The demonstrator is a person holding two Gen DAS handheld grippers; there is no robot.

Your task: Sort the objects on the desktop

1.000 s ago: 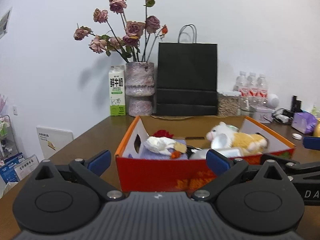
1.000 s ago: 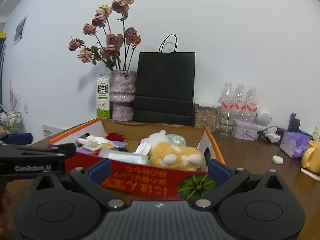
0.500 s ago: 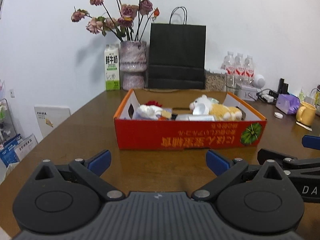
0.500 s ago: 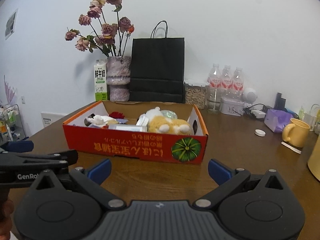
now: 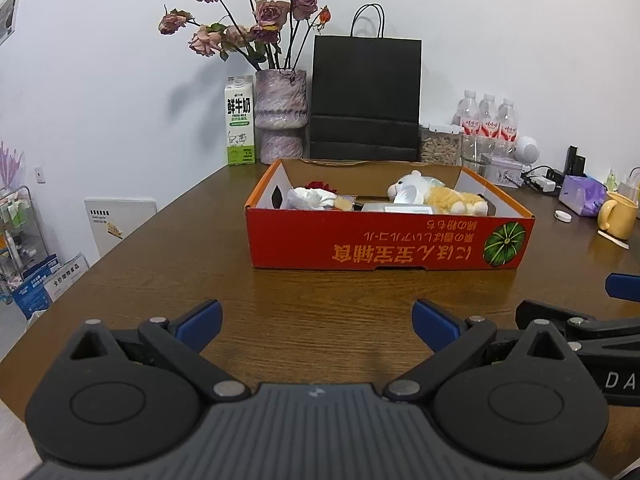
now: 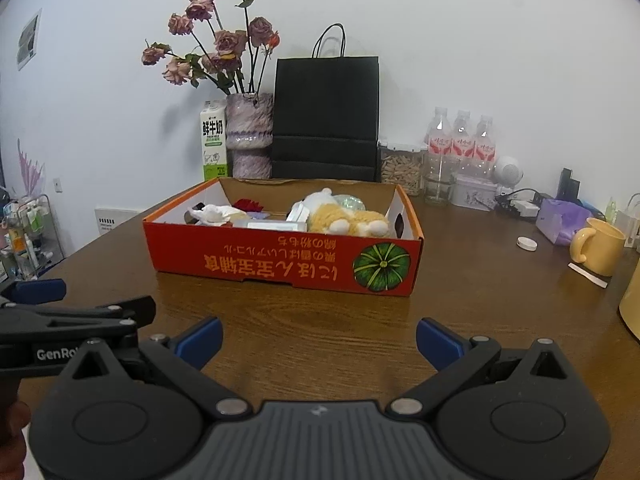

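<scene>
Claws both empty on my end: the left claw [image 5: 316, 320] and the right claw [image 6: 318, 338] have their blue-tipped fingers spread wide with nothing between them, and each hangs over bare wood of the desk [image 5: 320, 292], well short of the box. From the left camera I see part of the right claw at the right edge; from the right camera the left claw [image 6: 72, 312] pokes in at the left edge.

Ahead of me sits the red cardboard box [image 5: 384, 240], open on top, with a green pumpkin printed on its front wall. Inside it lie a yellow and white plush toy [image 5: 440, 198], a white crumpled thing [image 5: 310, 199] near the left end, and a dark red item behind that which I cannot make out.

Behind the box stand a milk carton [image 5: 239, 120], a vase of dried roses [image 5: 281, 116] and a black paper bag [image 5: 366, 100]. Off to the right I see water bottles [image 6: 462, 140], a yellow mug [image 6: 598, 246] and a small white cap [image 6: 527, 243].
</scene>
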